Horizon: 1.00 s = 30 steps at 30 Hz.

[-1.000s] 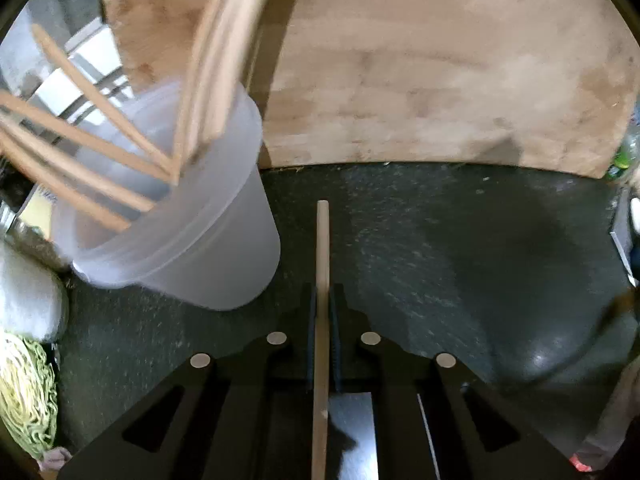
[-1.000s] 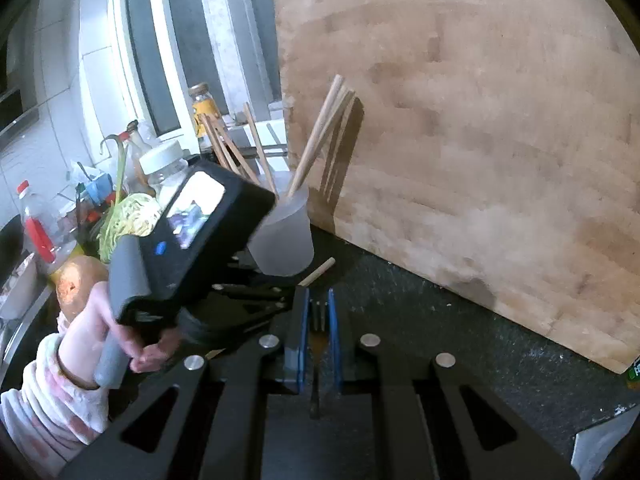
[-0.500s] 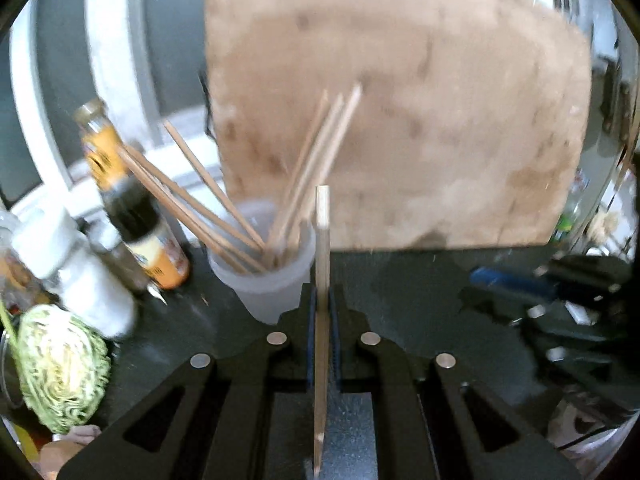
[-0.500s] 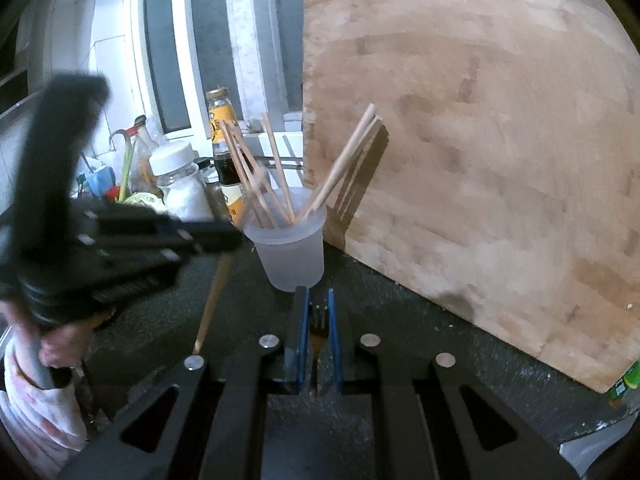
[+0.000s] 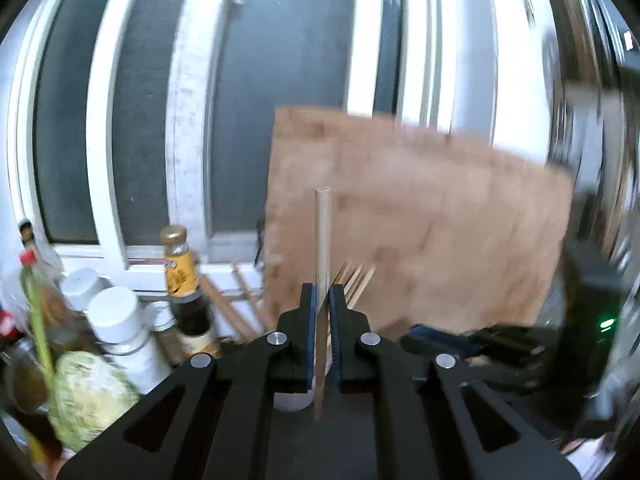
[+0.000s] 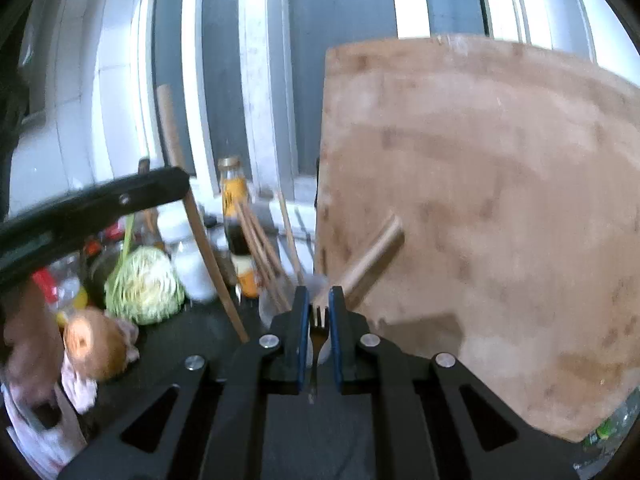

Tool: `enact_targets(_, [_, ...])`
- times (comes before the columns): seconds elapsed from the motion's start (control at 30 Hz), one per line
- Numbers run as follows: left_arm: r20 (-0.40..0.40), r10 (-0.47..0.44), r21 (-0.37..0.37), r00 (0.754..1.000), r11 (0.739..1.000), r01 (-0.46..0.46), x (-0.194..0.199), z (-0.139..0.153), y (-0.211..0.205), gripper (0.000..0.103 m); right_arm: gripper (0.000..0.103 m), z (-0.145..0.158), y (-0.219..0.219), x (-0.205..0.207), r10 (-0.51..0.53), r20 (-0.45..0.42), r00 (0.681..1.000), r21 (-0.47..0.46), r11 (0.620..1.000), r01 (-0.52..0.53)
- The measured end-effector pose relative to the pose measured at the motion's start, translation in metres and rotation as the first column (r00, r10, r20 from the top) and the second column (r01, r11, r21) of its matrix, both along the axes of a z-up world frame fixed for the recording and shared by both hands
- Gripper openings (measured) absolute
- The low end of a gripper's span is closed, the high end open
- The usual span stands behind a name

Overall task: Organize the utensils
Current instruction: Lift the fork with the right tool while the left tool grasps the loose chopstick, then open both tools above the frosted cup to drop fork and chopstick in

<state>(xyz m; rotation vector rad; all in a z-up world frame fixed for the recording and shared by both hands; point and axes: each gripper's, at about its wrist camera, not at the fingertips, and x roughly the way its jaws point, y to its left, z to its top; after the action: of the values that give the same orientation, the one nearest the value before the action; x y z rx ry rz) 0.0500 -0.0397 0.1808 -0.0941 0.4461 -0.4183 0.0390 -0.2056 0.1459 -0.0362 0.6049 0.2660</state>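
L gripper [image 5: 322, 304] jaws clenched on one chopstick [image 5: 322, 240], held upright above the plastic cup [image 6: 267, 306] of chopsticks at the counter's back edge; R gripper [image 6: 319, 308] jaws clamped on one fork [image 6: 318, 326]. Behind the cup: one cutting board [image 6: 480, 220] leaning on the window, w/ sauce bottle [image 5: 182, 280], two white-capped jars, one cabbage [image 5: 90, 392] at the left edge.
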Motion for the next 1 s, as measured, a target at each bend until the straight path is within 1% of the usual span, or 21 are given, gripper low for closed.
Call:
enact_targets(0.07, [0.041,0.006,-0.003,0.999,1.0,-0.006,0.004,0.005,0.001,0.006,0.009,0.013,0.006,0.009,0.001,0.037,0.999,0.008,1.0,-0.002])
enact_targets(0.13, [0.094,0.083,-0.004,0.992,0.997,-0.083,0.005,0.006,0.004,0.006,0.009,0.019,0.011,0.016,-0.006,0.06,0.998,0.013,1.0,0.006])
enact_targets(0.17, [0.128,0.099,0.001,0.987,0.995,-0.1,0.006,0.007,0.005,0.006,0.009,0.021,0.012,0.02,-0.009,0.063,0.998,0.021,1.0,0.007])
enact_targets(0.2, [0.154,0.114,-0.01,0.982,0.994,-0.113,0.007,0.008,0.009,0.006,0.009,0.021,0.013,0.026,-0.007,0.062,0.998,0.04,0.999,0.005])
enact_targets(0.23, [0.156,0.124,-0.035,0.98,0.992,-0.12,0.009,0.009,0.014,0.006,0.009,0.021,0.014,0.03,-0.008,0.059,0.998,0.055,0.999,0.005])
enact_targets(0.3, [0.139,0.11,-0.086,0.984,0.991,-0.099,0.016,0.008,0.023,0.006,0.009,0.021,0.015,0.037,-0.011,0.063,0.998,0.077,0.997,0.006])
enact_targets(0.33, [0.149,0.113,-0.098,0.982,0.99,-0.099,0.018,0.009,0.026,0.006,0.009,0.019,0.017,0.041,-0.012,0.073,0.997,0.087,0.996,0.006])
enact_targets(0.4, [0.187,0.151,-0.1,0.971,0.986,-0.134,0.02,0.007,0.029,0.006,0.009,0.014,0.019,0.048,-0.023,0.087,0.996,0.102,0.995,0.014])
enact_targets(0.47, [0.217,0.155,-0.104,0.964,0.985,-0.135,0.025,-0.001,0.032,0.006,0.009,0.005,0.02,0.057,-0.037,0.093,0.995,0.13,0.991,0.025])
enact_targets(0.6, [0.212,0.149,-0.145,0.966,0.982,-0.12,0.04,-0.029,0.039,0.006,0.009,-0.014,0.019,0.071,-0.051,0.078,0.996,0.16,0.986,0.038])
enact_targets(0.7, [0.185,0.157,-0.18,0.97,0.976,-0.123,0.05,-0.047,0.043,0.006,0.009,-0.029,0.022,0.078,-0.063,0.066,0.996,0.127,0.99,0.054])
enact_targets(0.77, [0.174,0.149,-0.193,0.973,0.974,-0.115,0.055,-0.057,0.045,0.006,0.009,-0.036,0.024,0.078,-0.067,0.076,0.995,0.103,0.993,0.059])
enact_targets(0.87, [0.171,0.149,-0.194,0.974,0.974,-0.115,0.058,-0.07,0.044,0.006,0.009,-0.044,0.027,0.08,-0.064,0.084,0.994,0.076,0.995,0.057])
enact_targets(1.0, [0.153,0.137,-0.172,0.979,0.979,-0.11,0.066,-0.086,0.037,0.006,0.009,-0.056,0.033,0.082,-0.065,0.088,0.994,0.016,0.998,0.064])
